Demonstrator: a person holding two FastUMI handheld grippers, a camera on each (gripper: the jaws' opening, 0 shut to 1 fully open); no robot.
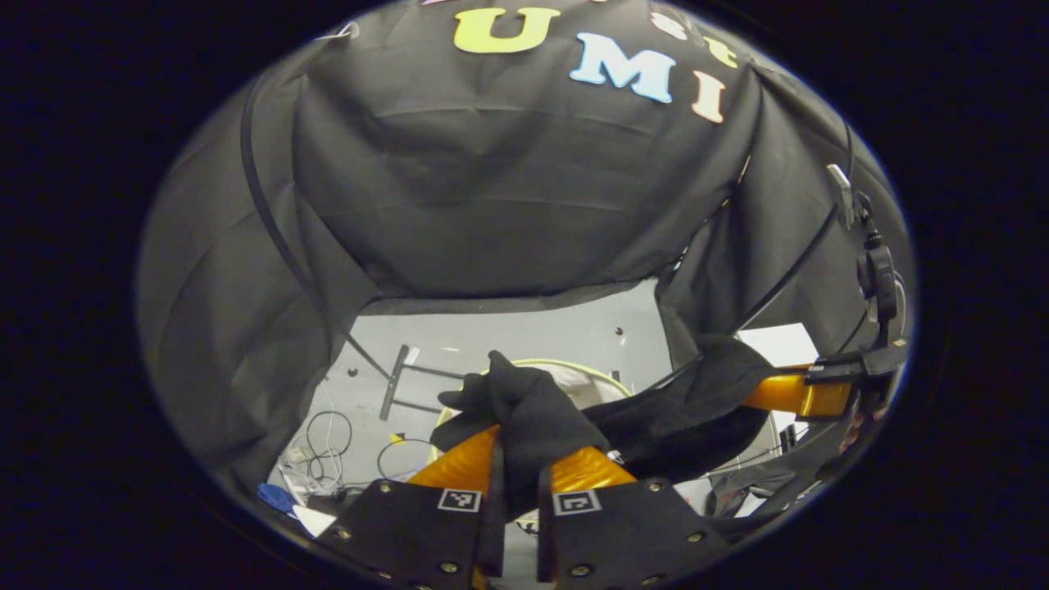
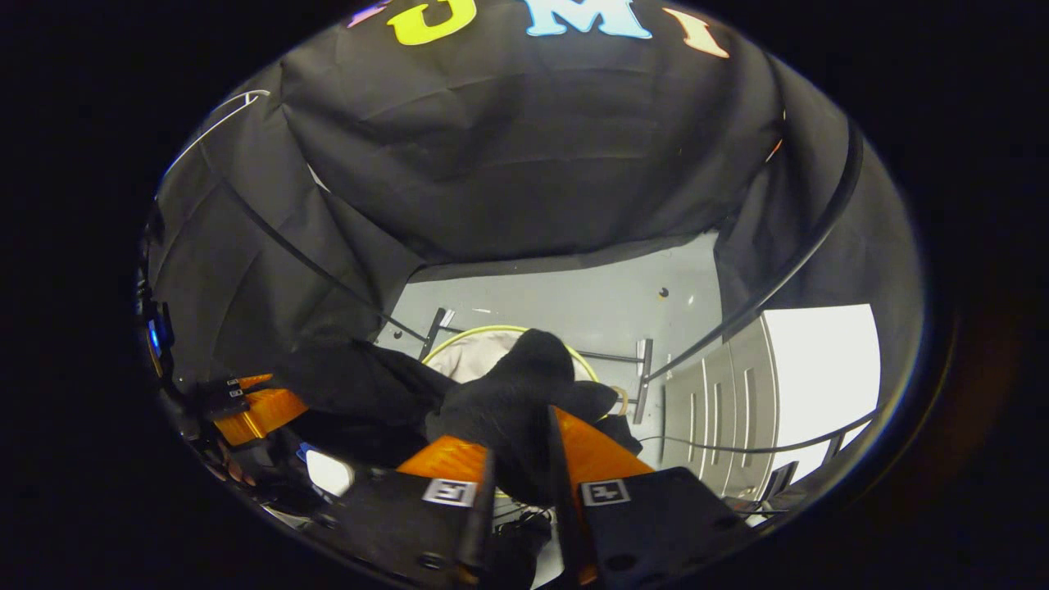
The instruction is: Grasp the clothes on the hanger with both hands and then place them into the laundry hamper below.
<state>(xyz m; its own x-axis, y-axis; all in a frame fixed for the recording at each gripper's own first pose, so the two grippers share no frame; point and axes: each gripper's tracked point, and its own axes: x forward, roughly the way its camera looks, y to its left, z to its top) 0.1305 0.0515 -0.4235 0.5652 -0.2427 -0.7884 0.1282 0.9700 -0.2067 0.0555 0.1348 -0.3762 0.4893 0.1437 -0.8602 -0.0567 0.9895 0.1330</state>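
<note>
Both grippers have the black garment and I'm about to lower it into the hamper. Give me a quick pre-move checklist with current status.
1. Left gripper clamped on the black cloth garment: ok, cloth bunched between the orange fingers.
2. Right gripper clamped on the garment: ok, cloth between its fingers.
3. Round yellow-rimmed laundry hamper below the garment: ok, its rim shows behind the cloth.
4. Hamper mouth unobstructed: cannot tell, the garment hides most of it.
5. Garment free of the hanger: cannot tell.
6. Loose cables on the grey floor away from the hamper: ok.
</note>
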